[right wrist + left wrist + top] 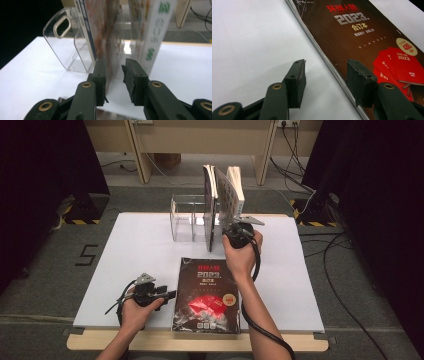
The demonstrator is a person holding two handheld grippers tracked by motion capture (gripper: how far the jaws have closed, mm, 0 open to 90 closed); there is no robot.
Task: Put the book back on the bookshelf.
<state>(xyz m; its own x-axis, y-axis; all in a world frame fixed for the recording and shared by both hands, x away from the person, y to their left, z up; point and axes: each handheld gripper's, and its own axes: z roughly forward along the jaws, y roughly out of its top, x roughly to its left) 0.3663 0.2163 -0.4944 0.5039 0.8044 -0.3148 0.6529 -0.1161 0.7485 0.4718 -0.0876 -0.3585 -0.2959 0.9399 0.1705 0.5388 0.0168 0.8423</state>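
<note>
Right gripper view, blurred upright book [105, 30], right claw [115, 75] parted.

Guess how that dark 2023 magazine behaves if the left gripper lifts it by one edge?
The dark magazine is a thick stack of pages, so probably heavy. Lying flat, softbound, it would likely sag when lifted. Its cover looks glossy, so the left gripper, open at its edge, may slip.

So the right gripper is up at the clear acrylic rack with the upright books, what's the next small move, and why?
Probably draw the right gripper straight back from the upright books in the clear acrylic book rack. Its jaws stand open with no pad pressing on a book, and the books stand on their own. The dark 2023 magazine lies flat on the white table, and the open left gripper straddles its edge.
</note>
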